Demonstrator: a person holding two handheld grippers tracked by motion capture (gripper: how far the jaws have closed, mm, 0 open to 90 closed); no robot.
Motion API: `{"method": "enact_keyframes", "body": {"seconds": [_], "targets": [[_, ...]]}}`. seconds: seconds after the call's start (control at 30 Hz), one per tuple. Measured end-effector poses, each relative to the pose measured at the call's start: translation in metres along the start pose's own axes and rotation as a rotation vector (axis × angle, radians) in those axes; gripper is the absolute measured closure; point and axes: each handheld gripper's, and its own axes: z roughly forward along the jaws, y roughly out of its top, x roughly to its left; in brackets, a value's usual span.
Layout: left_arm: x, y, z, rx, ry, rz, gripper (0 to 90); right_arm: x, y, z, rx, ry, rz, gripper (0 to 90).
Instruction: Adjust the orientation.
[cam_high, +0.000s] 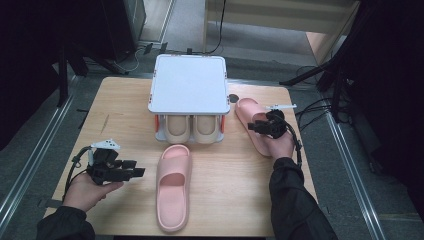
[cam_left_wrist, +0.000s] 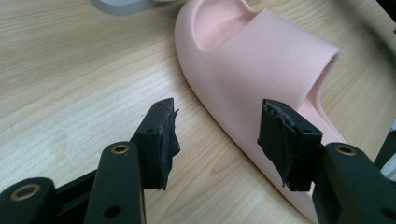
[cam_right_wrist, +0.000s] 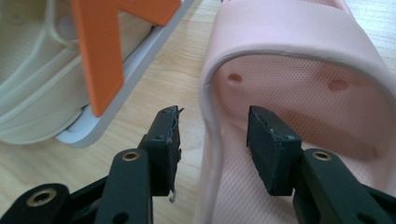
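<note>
We look down on a wooden table (cam_high: 125, 100) with a two-tier shoe rack (cam_high: 189, 82) at its far middle. A beige pair (cam_high: 192, 129) already sits on its lower level, while the white top shelf is bare. Two pink slippers are not yet racked. One slipper (cam_high: 174, 187) lies in front of the rack, and the other slipper (cam_high: 252, 125) lies at the rack's right side. We judge the job, apparently shelving shoes, about half done.

Our right gripper (cam_high: 264, 126) has its jaws parted astride that slipper's side wall, not yet squeezed. Our left gripper (cam_high: 125, 172) hangs open beside the near slipper, touching nothing.

The right gripper view reveals the rack's orange support (cam_right_wrist: 100, 51) and vent holes inside the strap. The left gripper view reveals frayed tape on the pads (cam_left_wrist: 285, 140).
</note>
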Motion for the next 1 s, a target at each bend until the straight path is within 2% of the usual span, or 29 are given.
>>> {"method": "enact_keyframes", "body": {"seconds": [0.1, 0.27, 0.37, 0.43, 0.53, 0.6, 0.67, 0.73, 0.87, 1.0], "targets": [[-0.001, -0.004, -0.003, -0.002, 0.004, -0.006, 45.5, -0.003, 0.003, 0.008, 0.018, -0.007, 0.006, 57.0], [0.000, -0.008, -0.006, -0.008, 0.009, -0.016, 45.5, -0.005, 0.007, 0.018, 0.016, -0.009, 0.007, 61.6], [0.000, -0.011, -0.008, -0.015, 0.015, -0.021, 45.4, -0.004, 0.012, 0.022, 0.023, 0.002, 0.009, 70.2], [-0.001, -0.012, -0.009, -0.016, 0.014, -0.022, 45.3, -0.001, 0.014, 0.022, 0.018, -0.009, -0.008, 75.6], [-0.002, -0.012, -0.009, -0.017, 0.015, -0.023, 45.2, 0.002, 0.017, 0.020, 0.003, -0.037, -0.016, 79.5], [-0.002, -0.012, -0.008, -0.019, 0.012, -0.015, 45.9, 0.001, 0.018, 0.017, -0.004, -0.020, 0.005, 81.4], [-0.002, -0.012, -0.008, -0.025, 0.009, -0.007, 48.3, 0.000, 0.019, 0.012, -0.022, -0.032, 0.002, 84.6], [-0.003, -0.011, -0.008, -0.030, 0.007, 0.003, 49.3, -0.001, 0.022, 0.006, -0.034, -0.044, 0.020, 85.5], [-0.003, -0.009, -0.003, -0.012, 0.008, 0.004, 49.3, -0.006, 0.022, -0.004, -0.056, -0.009, 0.075, 85.7], [-0.002, -0.006, -0.001, -0.013, 0.009, 0.004, 48.5, -0.008, 0.020, -0.013, -0.069, -0.006, 0.086, 85.7]]}}
